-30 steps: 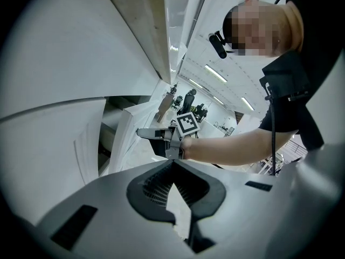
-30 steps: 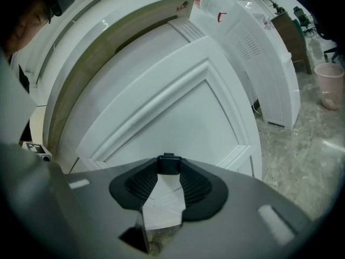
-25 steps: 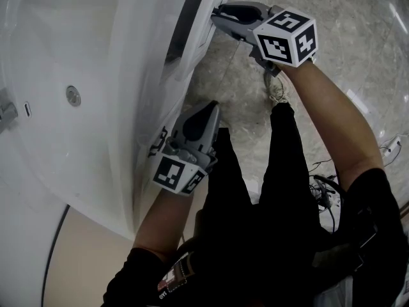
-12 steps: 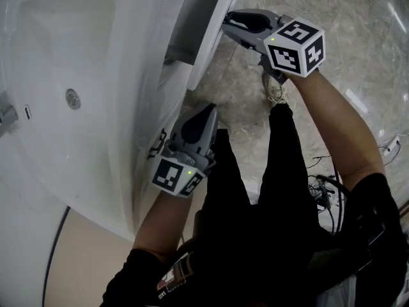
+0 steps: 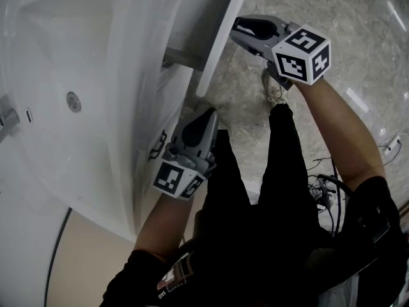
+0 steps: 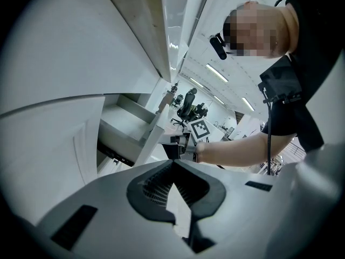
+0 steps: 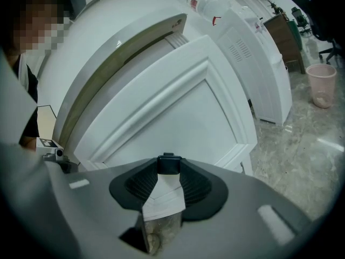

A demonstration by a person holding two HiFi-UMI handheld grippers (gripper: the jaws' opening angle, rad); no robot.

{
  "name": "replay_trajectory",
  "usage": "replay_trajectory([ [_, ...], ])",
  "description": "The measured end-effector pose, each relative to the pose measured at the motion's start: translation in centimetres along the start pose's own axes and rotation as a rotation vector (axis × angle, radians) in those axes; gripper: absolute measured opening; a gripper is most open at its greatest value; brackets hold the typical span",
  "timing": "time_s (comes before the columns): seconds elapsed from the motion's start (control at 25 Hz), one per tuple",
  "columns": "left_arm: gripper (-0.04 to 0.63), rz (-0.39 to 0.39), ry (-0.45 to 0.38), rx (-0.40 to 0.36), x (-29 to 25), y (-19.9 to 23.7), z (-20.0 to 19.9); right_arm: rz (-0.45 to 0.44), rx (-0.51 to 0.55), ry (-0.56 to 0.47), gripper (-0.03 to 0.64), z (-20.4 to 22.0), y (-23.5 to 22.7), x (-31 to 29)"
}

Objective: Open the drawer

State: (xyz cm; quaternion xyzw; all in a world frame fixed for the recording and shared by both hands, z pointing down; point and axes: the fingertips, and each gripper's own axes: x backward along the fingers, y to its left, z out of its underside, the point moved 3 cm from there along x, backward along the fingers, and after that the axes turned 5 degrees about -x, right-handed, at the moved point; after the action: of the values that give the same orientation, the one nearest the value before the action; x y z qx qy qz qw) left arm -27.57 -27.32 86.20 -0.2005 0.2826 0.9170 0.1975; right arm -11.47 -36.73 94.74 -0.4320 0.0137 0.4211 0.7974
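Observation:
In the head view a white drawer [image 5: 220,37] stands pulled out from the white vanity, its front panel angled away from the cabinet. My right gripper [image 5: 235,27] is at the panel's outer face, shut on the drawer's small black handle [image 7: 168,163]. In the right gripper view the white panelled drawer front [image 7: 178,112] fills the frame just beyond the right gripper [image 7: 168,167]. My left gripper [image 5: 208,112] hangs lower beside the vanity front with its tips together and nothing in them. The left gripper [image 6: 173,162] looks toward the open drawer box [image 6: 129,125].
A white sink basin [image 5: 57,56] with a drain [image 5: 74,99] and a tap [image 5: 6,117] fills the left. Another black handle [image 5: 157,146] sits on the vanity front near my left gripper. The person's legs, a shoe [image 5: 276,92] and cables [image 5: 323,190] are on the marble floor. A pink bin [image 7: 322,84] stands far right.
My right gripper has moved right, away from the vanity, and the drawer front has come out with it, widening the gap. The left gripper has stayed put.

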Motion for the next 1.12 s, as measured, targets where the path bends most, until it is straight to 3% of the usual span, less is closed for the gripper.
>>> replay_trajectory([
  [1.12, 0.0, 0.022, -0.002, -0.004, -0.2, -1.9, 0.0, 0.031, -0.011, 0.004, 0.124, 2.7, -1.1, 6.3],
])
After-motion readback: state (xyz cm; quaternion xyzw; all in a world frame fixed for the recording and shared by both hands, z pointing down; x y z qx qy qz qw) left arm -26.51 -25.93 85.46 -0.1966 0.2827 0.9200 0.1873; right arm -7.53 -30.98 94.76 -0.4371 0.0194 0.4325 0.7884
